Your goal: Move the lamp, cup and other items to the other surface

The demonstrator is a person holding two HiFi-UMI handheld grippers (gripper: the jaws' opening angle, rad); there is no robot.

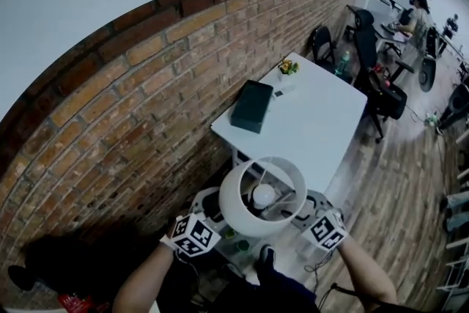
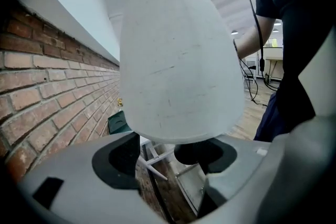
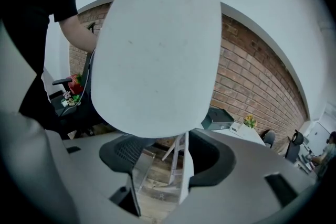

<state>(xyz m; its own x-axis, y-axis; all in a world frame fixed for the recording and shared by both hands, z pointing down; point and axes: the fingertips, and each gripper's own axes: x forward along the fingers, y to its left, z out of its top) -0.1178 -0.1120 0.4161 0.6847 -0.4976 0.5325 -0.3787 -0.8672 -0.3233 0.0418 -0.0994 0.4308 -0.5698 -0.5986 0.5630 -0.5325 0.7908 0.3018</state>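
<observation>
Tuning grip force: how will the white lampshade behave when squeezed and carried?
Lampshade looks thin-walled and hollow: probably light, likely to dent. Smooth curved sides between left gripper and right gripper may slip. Exposed bulb inside seems fragile.

The lamp [image 1: 262, 196] sits between the left gripper [image 1: 192, 234] and right gripper [image 1: 325, 229], before the table [image 1: 315, 121] (brick wall [image 1: 146, 84] along its left). On the table a box [image 1: 251, 106] lies wall-side, with a small plant [image 1: 287, 67] at the far corner.
</observation>
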